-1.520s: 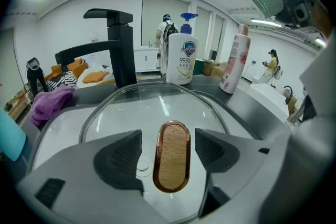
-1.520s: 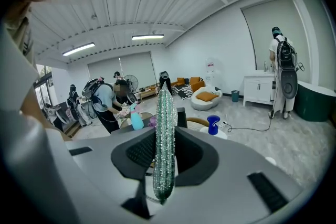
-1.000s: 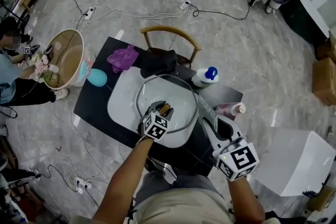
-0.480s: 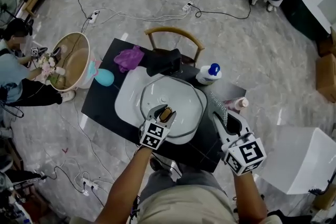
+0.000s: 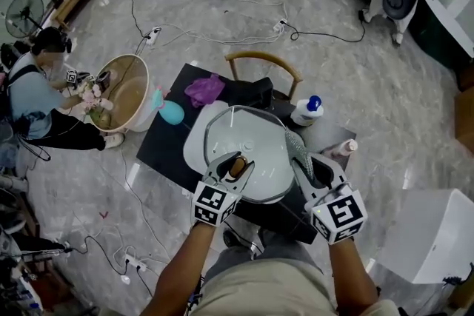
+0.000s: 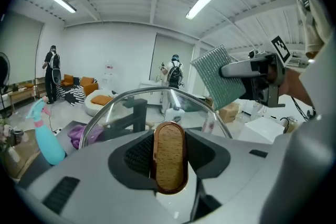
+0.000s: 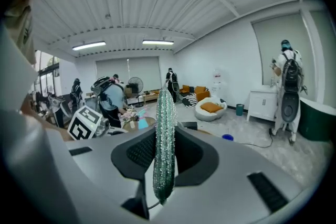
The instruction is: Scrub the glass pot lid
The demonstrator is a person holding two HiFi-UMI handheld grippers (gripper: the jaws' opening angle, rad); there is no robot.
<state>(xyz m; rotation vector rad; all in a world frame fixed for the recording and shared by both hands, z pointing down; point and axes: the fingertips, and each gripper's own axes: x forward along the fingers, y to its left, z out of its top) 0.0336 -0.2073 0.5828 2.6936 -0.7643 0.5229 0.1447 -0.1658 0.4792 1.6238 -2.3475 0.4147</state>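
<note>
The glass pot lid (image 5: 252,137) sits over the white basin (image 5: 194,152) on the table (image 5: 159,152). The left gripper (image 5: 235,163) clamps its wooden knob (image 6: 169,157). At the lid's 3 o'clock, the right gripper (image 5: 311,168) pinches a green scrub pad (image 5: 294,146). Scrubbing seems about to begin; next, the pad must press on the glass.

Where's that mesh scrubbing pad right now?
In the head view, the scrubbing pad is clamped in the right gripper, beside the right rim of the glass lid, with the white bottle just beyond it.

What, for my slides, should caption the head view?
Left gripper holds glass pot lid by wooden knob; right gripper holds scouring pad.
</note>
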